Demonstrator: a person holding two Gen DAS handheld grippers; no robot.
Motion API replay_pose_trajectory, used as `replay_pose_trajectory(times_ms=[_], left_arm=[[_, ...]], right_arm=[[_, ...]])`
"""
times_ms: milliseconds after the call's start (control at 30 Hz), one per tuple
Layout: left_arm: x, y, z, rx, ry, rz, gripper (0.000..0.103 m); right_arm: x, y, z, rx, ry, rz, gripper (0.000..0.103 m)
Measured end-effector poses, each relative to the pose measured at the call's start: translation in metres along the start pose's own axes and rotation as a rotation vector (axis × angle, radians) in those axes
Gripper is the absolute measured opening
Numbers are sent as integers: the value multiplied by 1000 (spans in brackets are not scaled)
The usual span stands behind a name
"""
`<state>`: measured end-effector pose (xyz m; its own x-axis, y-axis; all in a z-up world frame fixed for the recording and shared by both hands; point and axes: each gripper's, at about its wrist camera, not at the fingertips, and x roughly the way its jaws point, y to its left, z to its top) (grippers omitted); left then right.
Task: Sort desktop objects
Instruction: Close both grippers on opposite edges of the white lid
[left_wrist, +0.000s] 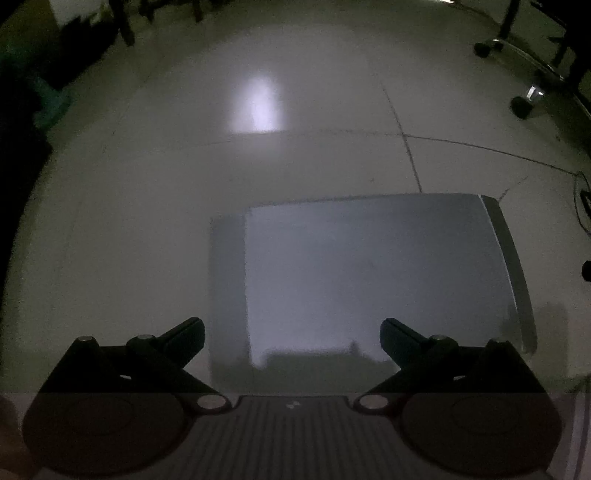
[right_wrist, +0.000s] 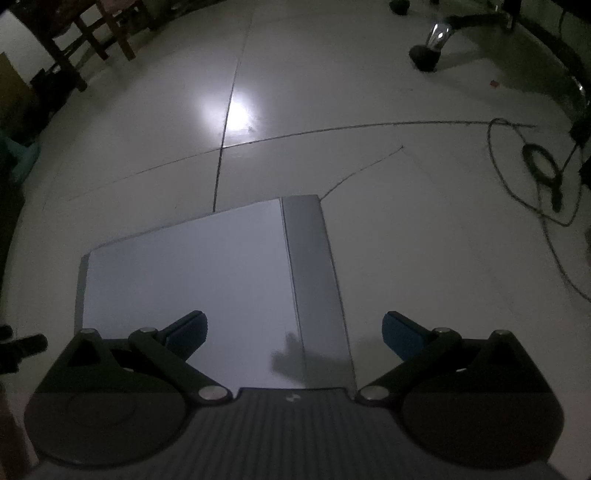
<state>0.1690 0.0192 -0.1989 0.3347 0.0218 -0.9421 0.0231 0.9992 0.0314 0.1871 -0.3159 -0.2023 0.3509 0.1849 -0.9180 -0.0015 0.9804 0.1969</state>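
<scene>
A: Below both grippers, a bare pale grey rectangular counter (left_wrist: 369, 266) is sitting over a glossy white tiled floor (left_wrist: 258, 177). Are you seeing any desktop objects to sort?

B: None. No object is showing on the counter in either view, so I cannot say where the things are lying. I judge the sorting is either not begun or between steps.

A: And the fingers?

B: The left gripper (left_wrist: 292, 334) is spread wide, grasping nothing. The right gripper (right_wrist: 294, 328) is likewise released and empty, hanging over the counter's right edge strip (right_wrist: 314, 280).

A: So what is the next move calling for?

B: Probably turning the cameras toward wherever the objects are lying before any reach.

A: Room?

B: Plenty of open floor ahead. To the right, a dark coiled cable (right_wrist: 532, 166) and a black chair castor (right_wrist: 424, 59) are lying well apart from the counter; dark wooden chair legs (right_wrist: 74, 55) are standing far left.
</scene>
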Motion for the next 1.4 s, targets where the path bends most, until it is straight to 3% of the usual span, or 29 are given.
replay_pose_trajectory(times_ms=[133, 300, 567, 900, 1067, 1233, 1400], left_arm=[[27, 3, -5, 5, 18, -8, 103], [51, 17, -5, 34, 24, -23, 103], [82, 66, -1, -153, 53, -15, 103], [104, 73, -35, -56, 71, -5, 103], [114, 75, -43, -75, 73, -29, 103], [119, 82, -41, -103, 77, -95, 103], [119, 86, -40, -97, 43, -100, 103]], right_arm=[[29, -1, 3, 9, 16, 27, 103], [64, -2, 5, -69, 68, 49, 103], [96, -12, 1, -119, 96, 80, 103], [121, -5, -8, -155, 115, 79, 103], [132, -6, -12, -161, 108, 39, 103], [140, -6, -12, -170, 82, 41, 103], [142, -5, -5, -173, 65, 82, 103]])
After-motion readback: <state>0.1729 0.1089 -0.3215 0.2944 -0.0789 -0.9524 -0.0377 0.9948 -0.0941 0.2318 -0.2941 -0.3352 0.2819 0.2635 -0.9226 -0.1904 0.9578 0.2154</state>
